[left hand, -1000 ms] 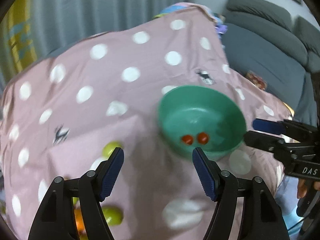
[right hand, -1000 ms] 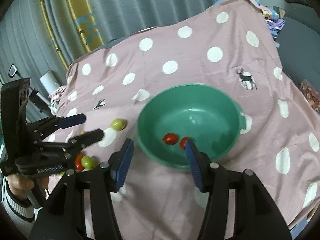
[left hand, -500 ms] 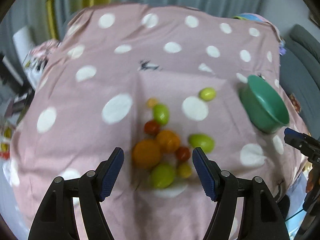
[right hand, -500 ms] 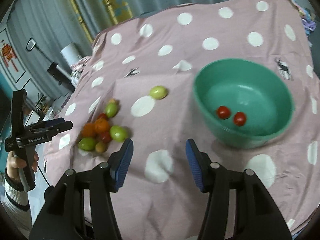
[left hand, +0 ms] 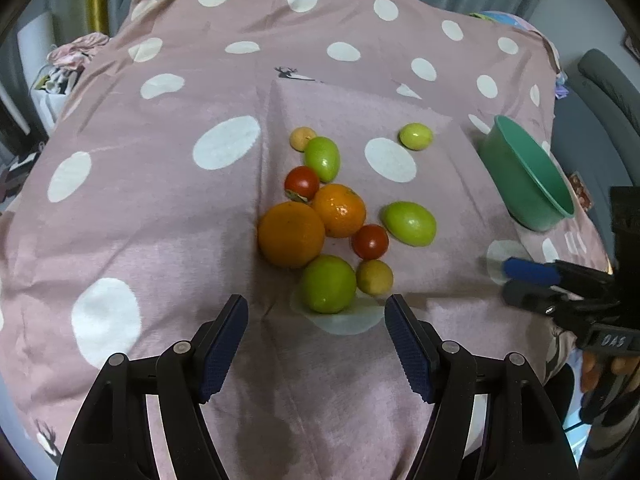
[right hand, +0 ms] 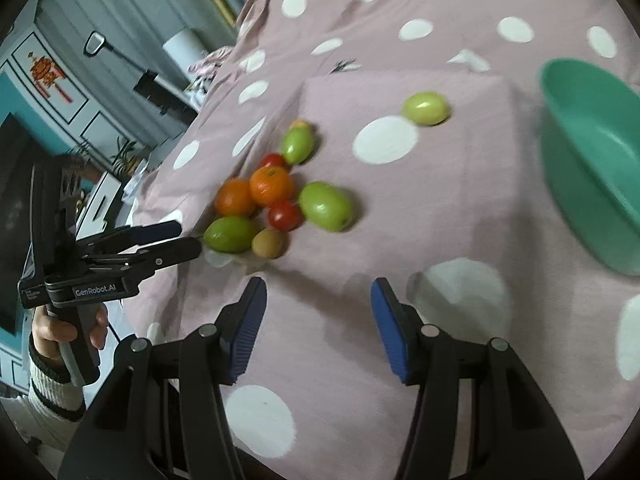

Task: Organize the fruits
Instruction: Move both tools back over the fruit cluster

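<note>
We are holding our left gripper and right gripper spread wide and empty above the pile of fruits sitting mid-tablecloth, with the green bowl near its right edge.

A fruit cluster lies on the cloth, bowl to its right.

- The green bowl is cut off by the right edge of the right wrist view, so its inside cannot be seen.
- In the left wrist view the bowl shows only its outer wall; its contents are hidden.
- The small tan fruit sits mostly hidden behind a green fruit.
- Fruits in the right wrist view are slightly blurred.
</note>
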Demonstrator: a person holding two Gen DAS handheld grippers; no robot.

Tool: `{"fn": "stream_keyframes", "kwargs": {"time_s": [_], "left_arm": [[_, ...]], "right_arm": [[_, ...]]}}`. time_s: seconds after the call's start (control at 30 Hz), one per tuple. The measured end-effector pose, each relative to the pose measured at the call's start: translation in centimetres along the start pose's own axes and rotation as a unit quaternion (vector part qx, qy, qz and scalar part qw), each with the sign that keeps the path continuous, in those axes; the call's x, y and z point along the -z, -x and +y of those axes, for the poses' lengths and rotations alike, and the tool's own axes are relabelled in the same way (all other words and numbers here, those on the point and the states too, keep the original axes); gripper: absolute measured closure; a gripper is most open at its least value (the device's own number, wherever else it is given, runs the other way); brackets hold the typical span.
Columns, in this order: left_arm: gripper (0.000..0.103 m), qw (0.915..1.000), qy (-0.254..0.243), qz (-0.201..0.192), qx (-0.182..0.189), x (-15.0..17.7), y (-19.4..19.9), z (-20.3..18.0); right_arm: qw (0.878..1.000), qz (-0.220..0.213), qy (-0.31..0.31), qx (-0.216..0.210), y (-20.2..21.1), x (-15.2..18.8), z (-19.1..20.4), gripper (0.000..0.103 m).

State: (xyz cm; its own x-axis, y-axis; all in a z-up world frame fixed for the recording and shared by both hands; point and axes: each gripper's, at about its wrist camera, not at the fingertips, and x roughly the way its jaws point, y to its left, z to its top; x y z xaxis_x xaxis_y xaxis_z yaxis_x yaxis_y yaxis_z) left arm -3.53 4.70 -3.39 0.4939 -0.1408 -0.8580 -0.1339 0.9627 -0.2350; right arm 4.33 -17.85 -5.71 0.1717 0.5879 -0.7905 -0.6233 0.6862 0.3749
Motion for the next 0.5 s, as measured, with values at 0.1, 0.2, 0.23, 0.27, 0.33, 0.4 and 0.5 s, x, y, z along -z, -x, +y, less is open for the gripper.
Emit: {"fn": "stream_keyframes", "kwargs": {"time_s": [0.1, 0.2, 0.23, 0.27, 0.33, 0.4, 0.5], "left_arm": [[0.032, 1.0000, -0.004, 0.003, 0.007, 0.0, -0.4, 0.1], [0.032, 0.9999, -0.008, 0.005, 0.011, -0.1, -0.7, 0.3], [0.032, 0.9999, -0.008, 0.007, 0.014, -0.2, -0.9, 0.3], [0.032, 0.9998, -0.009, 0.008, 0.016, -0.2, -1.0, 0.3], [0.032, 0.9997, -0.017, 0.008, 0.016, -0.4, -1.2, 0.0], [0.032, 0.9995, -0.022, 0.009, 0.020, -0.5, -1.4, -0.1], [0.032, 0.9994, -0.024, 0.011, 0.024, -0.7, -1.7, -0.3]], "right_arm": [[1.000, 0.012, 0.008, -0.010, -1.2, -0.2, 0.8, 0.048], [1.000, 0.020, 0.013, -0.017, -2.2, -0.7, 1.3, 0.048], [1.000, 0.020, 0.012, -0.020, -2.3, -0.7, 1.3, 0.048], [0.999, 0.022, 0.010, -0.025, -2.7, -0.9, 1.4, 0.048], [0.999, 0.025, 0.002, -0.036, -3.4, -1.4, 1.3, 0.048], [0.999, 0.026, -0.001, -0.039, -3.9, -1.8, 1.3, 0.048], [0.999, 0.026, -0.003, -0.046, -4.3, -2.1, 1.5, 0.048]]}}
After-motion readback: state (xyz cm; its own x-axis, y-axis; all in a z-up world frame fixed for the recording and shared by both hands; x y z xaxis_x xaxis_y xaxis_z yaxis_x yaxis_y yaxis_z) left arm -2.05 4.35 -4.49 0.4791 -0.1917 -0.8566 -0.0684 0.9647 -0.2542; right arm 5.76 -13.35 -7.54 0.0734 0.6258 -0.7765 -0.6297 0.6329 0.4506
